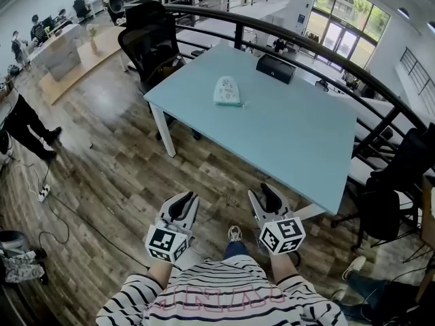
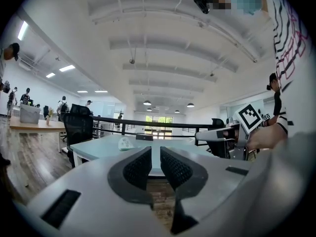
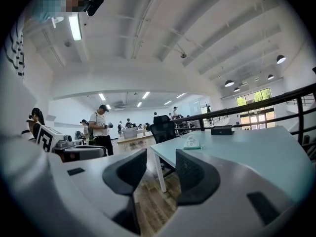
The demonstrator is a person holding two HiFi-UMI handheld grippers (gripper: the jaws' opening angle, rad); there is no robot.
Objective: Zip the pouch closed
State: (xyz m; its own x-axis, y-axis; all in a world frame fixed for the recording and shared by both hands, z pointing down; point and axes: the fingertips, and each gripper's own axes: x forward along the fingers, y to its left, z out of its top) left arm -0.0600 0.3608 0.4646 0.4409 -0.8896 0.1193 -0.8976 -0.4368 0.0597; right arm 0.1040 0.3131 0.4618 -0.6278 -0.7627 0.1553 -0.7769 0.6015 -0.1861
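1 pouch, pale, print too small to read, lies on light-blue table, well apart from both grippers. 1 black box beyond it. L gripper: jaws nearly together, empty. R gripper: jaws wide apart, empty.

Wearer: white long-sleeved shirt with black stripes, blue trousers, pale shoe. Left gripper and right gripper: pale grey shells, black textured pads, each bearing a black-and-white marker cube.
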